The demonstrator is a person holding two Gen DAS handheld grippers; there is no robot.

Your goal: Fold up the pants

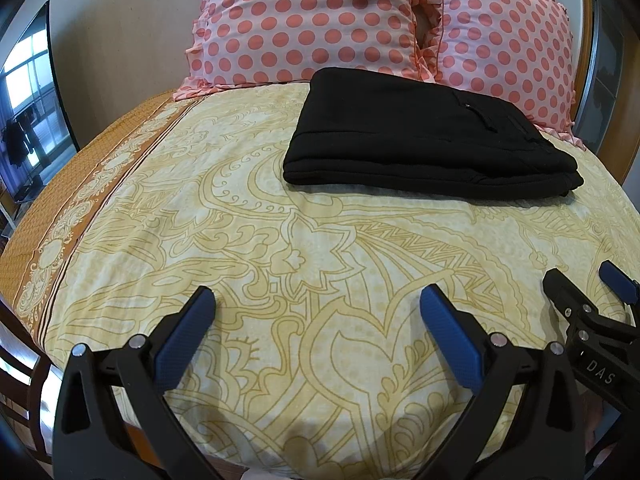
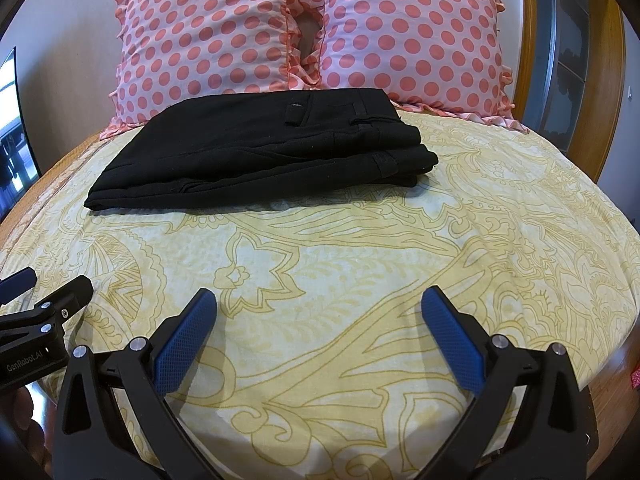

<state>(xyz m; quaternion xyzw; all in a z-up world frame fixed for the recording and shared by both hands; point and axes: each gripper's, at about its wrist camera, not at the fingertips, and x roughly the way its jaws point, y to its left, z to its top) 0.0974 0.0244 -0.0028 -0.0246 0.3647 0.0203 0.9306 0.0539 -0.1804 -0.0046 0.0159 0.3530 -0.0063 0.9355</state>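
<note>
Left wrist view: a dark screen (image 1: 28, 108) with window reflections stands at the left edge of the frame, and the bedsheet's orange patterned border (image 1: 76, 216) runs down the left side. The right wrist view shows only a sliver of that screen, but shows the wooden headboard frame (image 2: 600, 92) at right and the waistband and belt loop of the pants more plainly.

The black pants (image 1: 428, 140) (image 2: 264, 152) lie folded in a flat stacked rectangle on the bed (image 1: 280, 240) (image 2: 360, 260), in the upper middle of both frames. The left gripper (image 1: 318, 300) and the right gripper (image 2: 319, 300) sit low in their frames, well apart from the pants; the jaws of each stand wide open, holding nothing, with bare yellow sheet between them.

Two pink polka-dot pillows (image 1: 304, 20) (image 2: 412, 36) stand just behind the pants, touching its far edge. Each gripper shows at the other view's lower corner. Nothing lies between jaws and pants.
</note>
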